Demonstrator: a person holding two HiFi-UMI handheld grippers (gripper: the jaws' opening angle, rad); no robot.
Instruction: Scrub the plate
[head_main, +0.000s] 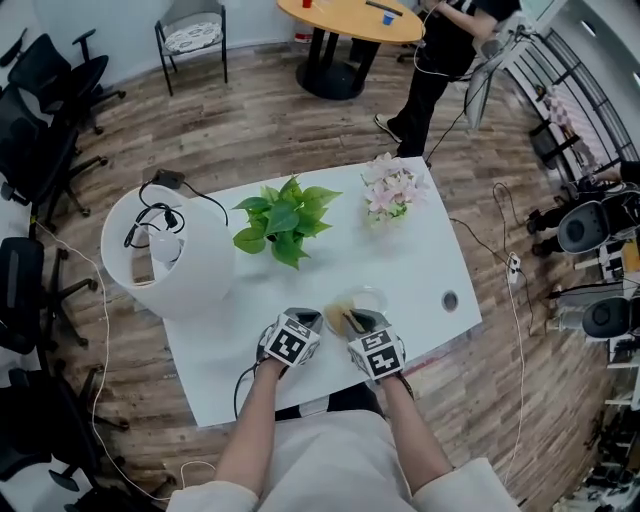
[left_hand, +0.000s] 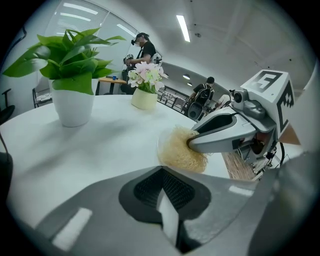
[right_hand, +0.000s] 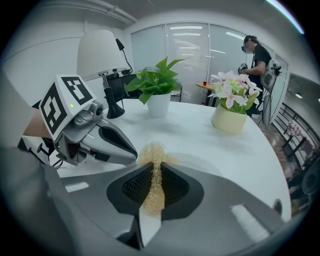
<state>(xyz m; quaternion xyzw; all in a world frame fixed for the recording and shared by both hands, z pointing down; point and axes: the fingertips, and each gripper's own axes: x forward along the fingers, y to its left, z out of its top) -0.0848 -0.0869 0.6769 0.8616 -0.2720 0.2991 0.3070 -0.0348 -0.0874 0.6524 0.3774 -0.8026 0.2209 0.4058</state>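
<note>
A pale, nearly clear plate (head_main: 368, 299) lies on the white table (head_main: 420, 260) near its front edge. In the right gripper view my right gripper (right_hand: 156, 167) is shut on a tan fibre scrubber (right_hand: 151, 152). The scrubber (left_hand: 181, 150) rests on the plate (left_hand: 161, 142), with the right gripper (left_hand: 192, 142) behind it. My left gripper (left_hand: 162, 172) is shut, with a thin white strip between its pads that looks like the plate's near rim. In the right gripper view the left gripper (right_hand: 134, 151) touches the scrubber's left side. From the head view, both grippers sit side by side, left (head_main: 318, 322) and right (head_main: 350, 322).
A potted green plant (head_main: 285, 218) and a pot of pink-white flowers (head_main: 392, 192) stand behind the plate. A white lamp (head_main: 170, 250) with cables fills the table's left end. A small round hole (head_main: 449, 299) sits near the right edge. A person (head_main: 440, 50) stands far behind.
</note>
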